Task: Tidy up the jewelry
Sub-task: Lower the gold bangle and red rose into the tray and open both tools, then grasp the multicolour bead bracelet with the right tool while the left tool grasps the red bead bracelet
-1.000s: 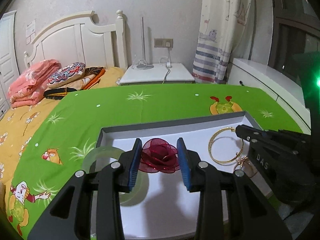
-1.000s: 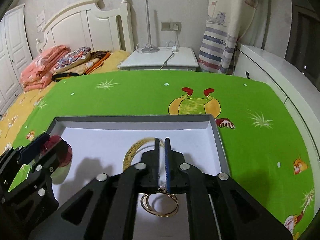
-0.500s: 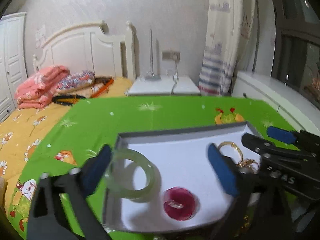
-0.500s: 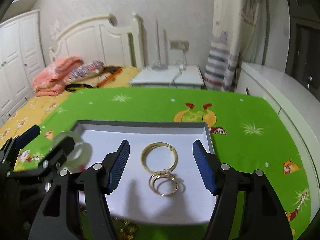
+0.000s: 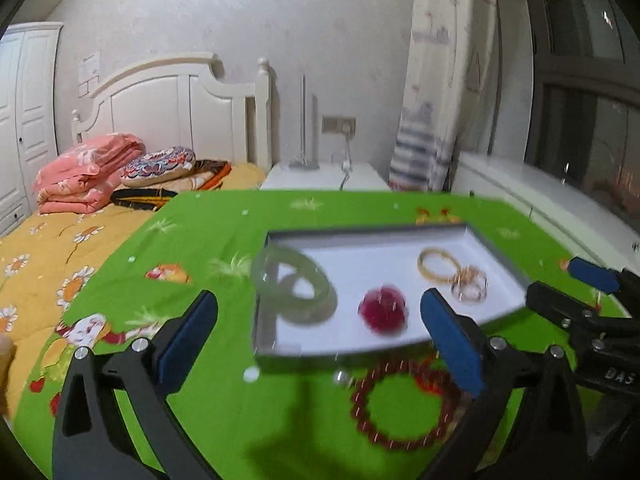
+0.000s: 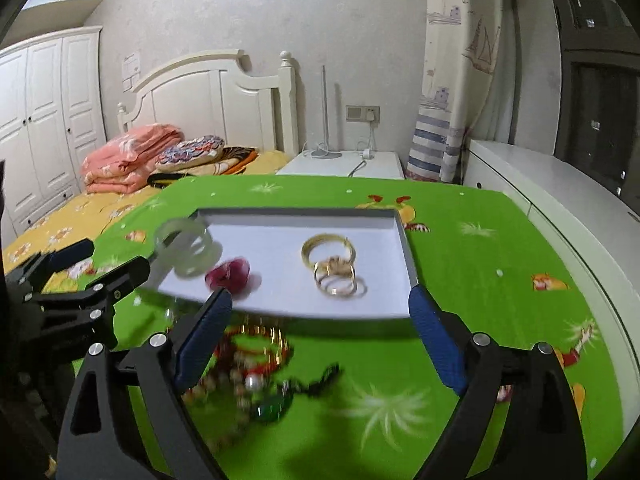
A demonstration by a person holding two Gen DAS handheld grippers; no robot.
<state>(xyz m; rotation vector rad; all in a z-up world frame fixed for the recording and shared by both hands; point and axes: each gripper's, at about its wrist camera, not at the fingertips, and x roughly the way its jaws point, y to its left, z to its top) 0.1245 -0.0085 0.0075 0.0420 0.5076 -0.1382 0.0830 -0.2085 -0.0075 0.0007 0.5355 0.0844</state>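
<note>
Left gripper (image 5: 318, 326) jaws wide apart, empty; right gripper (image 6: 320, 330) likewise. Tray (image 6: 402, 236) holds jade bangle (image 5: 294, 288), red flower (image 5: 383, 309), gold bangle (image 6: 328, 250). Red bead bracelet (image 5: 394, 406) on green cloth (image 6: 480, 264).

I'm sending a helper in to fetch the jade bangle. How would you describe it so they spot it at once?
On the green cloth sits a shallow grey tray with a white floor. The bangle lies at the tray's left end, beside a red flower. It is the only pale green, translucent, thick ring; the other rings in the tray are thin and gold.
</note>
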